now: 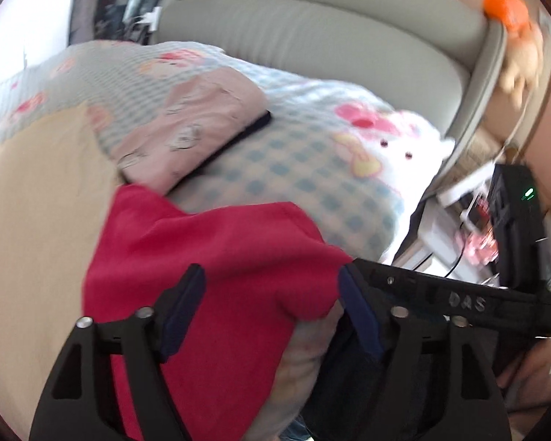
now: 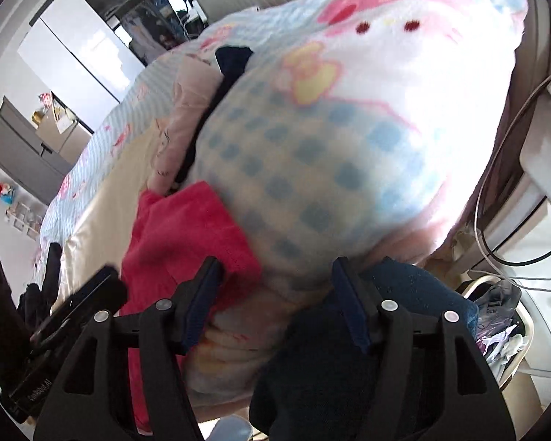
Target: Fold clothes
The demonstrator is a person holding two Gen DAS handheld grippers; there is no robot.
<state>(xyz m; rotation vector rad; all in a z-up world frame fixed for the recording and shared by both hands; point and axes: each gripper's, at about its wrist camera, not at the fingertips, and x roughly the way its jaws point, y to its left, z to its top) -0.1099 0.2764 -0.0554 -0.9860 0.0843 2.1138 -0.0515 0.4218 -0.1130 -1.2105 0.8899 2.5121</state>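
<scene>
A red garment (image 1: 202, 257) lies spread on the bed, its far edge draped over a checked cartoon blanket (image 1: 294, 169). My left gripper (image 1: 272, 286) hovers over it, open, with the red cloth under the gap and neither pad pressing. A folded pink garment (image 1: 191, 128) rests on a dark navy one (image 1: 249, 128) further back. In the right wrist view my right gripper (image 2: 275, 283) is open over the blanket's near edge (image 2: 294, 191), and its left finger (image 2: 205, 290) is beside the red garment's corner (image 2: 187, 235). The pink pile (image 2: 187, 110) shows behind.
The right gripper's body (image 1: 459, 301) sits just right of my left one. Dark blue fabric (image 2: 349, 360) lies at the bed's near edge. A grey headboard (image 1: 312, 36), a bedside shelf with a black device (image 1: 514, 220), cables (image 2: 496, 202) and a basket of clothes (image 2: 503, 323) stand to the right.
</scene>
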